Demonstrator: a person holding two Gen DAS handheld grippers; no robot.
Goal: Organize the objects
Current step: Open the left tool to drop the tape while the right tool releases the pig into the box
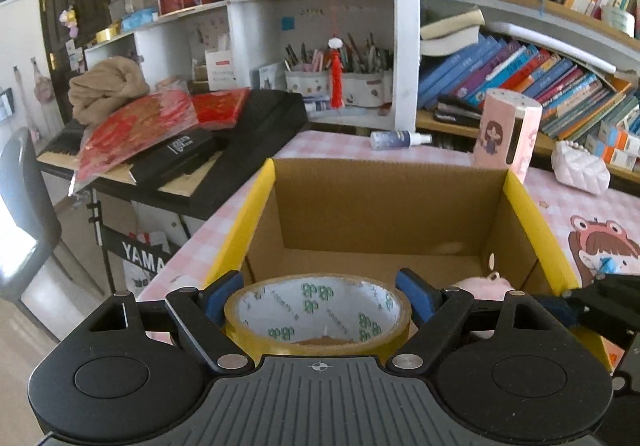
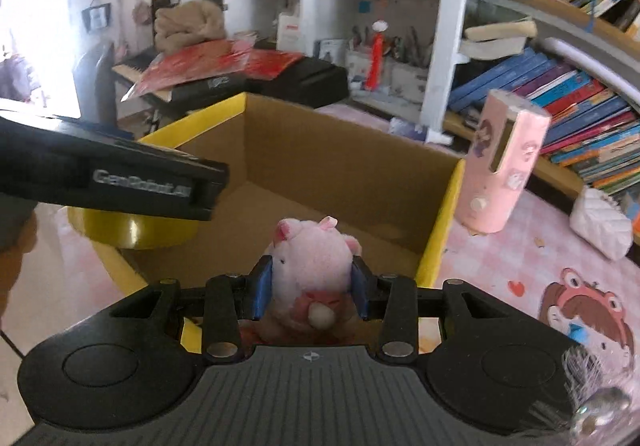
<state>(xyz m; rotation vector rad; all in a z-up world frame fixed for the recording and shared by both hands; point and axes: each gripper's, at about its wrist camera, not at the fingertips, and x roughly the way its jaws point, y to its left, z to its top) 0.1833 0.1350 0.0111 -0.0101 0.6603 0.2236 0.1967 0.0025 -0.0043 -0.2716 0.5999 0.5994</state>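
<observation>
Gripping tape roll (image 1: 318, 316) in left claw (image 1: 320, 300), clenching plush pig (image 2: 314, 266) in right claw (image 2: 313, 286), both hovering over cardboard box (image 1: 384, 201).

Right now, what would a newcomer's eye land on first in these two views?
The left hand-held gripper is clamped on a roll of yellow tape, and the right hand-held gripper squeezes a pink plush pig. Both hang over the open cardboard box with yellow flaps on the pink checked table. Just beyond the box's far right corner stands a tall pink cartoon-printed container.
</observation>
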